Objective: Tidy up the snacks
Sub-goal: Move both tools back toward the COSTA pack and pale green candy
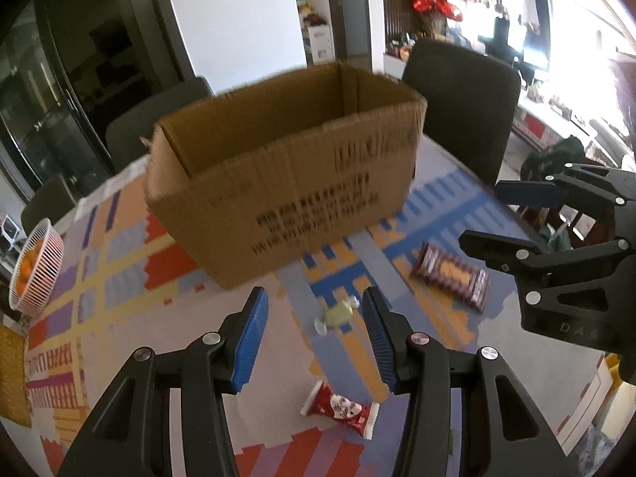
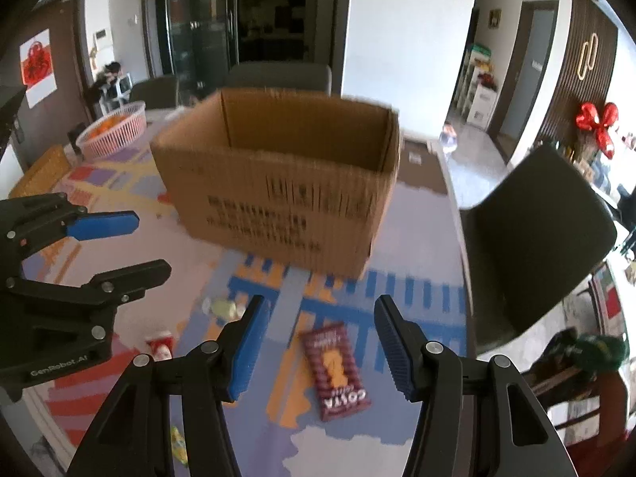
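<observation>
An open cardboard box stands on the patterned tablecloth; it also shows in the right wrist view. My left gripper is open and empty above a pale green candy and a red snack packet. My right gripper is open and empty above a maroon Costa biscuit pack, which also shows in the left wrist view. The right gripper shows in the left wrist view, and the left gripper in the right wrist view. The candy and red packet lie left of my right gripper.
A pink basket of oranges sits at the table's left edge, also in the right wrist view. Dark chairs stand around the table. A yellow wrapper lies near the front edge.
</observation>
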Motion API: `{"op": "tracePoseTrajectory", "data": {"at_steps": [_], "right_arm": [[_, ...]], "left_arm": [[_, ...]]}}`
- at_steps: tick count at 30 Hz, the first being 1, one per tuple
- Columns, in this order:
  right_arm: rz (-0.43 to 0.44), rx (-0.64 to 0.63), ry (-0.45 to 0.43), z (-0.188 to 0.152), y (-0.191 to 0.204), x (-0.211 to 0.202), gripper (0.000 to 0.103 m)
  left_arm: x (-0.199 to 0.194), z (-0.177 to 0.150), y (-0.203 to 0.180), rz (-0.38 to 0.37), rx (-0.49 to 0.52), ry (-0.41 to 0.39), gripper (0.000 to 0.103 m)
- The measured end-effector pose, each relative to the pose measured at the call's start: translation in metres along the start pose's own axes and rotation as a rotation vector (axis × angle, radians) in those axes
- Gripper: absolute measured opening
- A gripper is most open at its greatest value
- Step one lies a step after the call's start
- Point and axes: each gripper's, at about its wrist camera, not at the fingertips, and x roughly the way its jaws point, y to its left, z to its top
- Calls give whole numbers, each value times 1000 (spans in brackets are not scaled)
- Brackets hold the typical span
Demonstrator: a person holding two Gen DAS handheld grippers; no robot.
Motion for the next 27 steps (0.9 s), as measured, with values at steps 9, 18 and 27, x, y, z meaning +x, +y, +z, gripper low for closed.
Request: {"op": "tracePoseTrajectory", "data": {"at_steps": [9,18,27], "right_arm": [[2,19,108,-31,-3,29,56],[3,36,205,-50,-8,61,56],[12,65,256,-54,-16,84,56]], "left_arm": [[36,-19,-11,-38,36,96,49],[67,-22,-15,-57,78,169,49],[94,-16,-13,-53,80,201,49]]}}
